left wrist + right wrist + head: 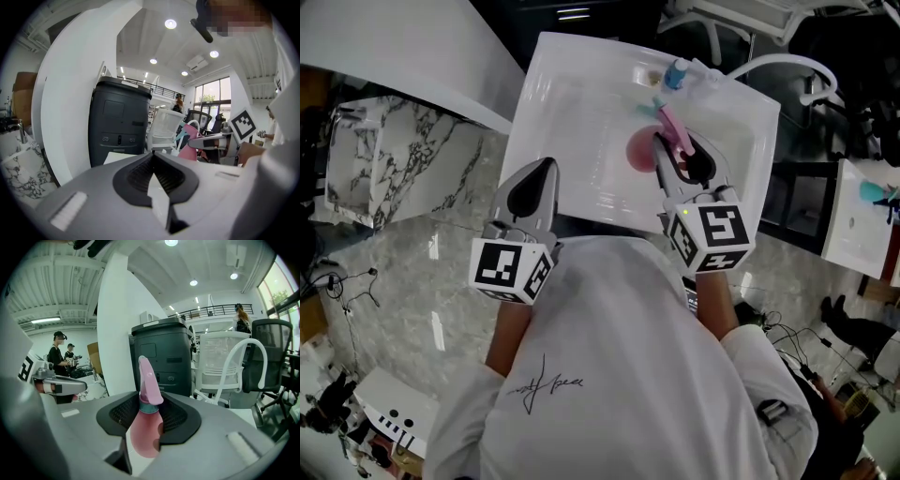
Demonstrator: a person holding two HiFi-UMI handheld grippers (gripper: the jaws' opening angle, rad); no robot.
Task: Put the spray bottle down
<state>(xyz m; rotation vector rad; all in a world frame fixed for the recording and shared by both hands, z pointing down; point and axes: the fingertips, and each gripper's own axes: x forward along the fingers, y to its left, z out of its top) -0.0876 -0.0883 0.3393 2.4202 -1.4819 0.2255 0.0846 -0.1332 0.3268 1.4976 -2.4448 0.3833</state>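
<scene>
The right gripper (680,153) is clamped on a pink spray bottle (638,150), holding it over the basin of a white sink (572,103), while the left gripper (546,169), jaws together and empty, hovers at the sink's near edge.

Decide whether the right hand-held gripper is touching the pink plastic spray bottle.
Touching: in the right gripper view, the right hand-held gripper pinches the pink plastic spray bottle between its black pads.
</scene>
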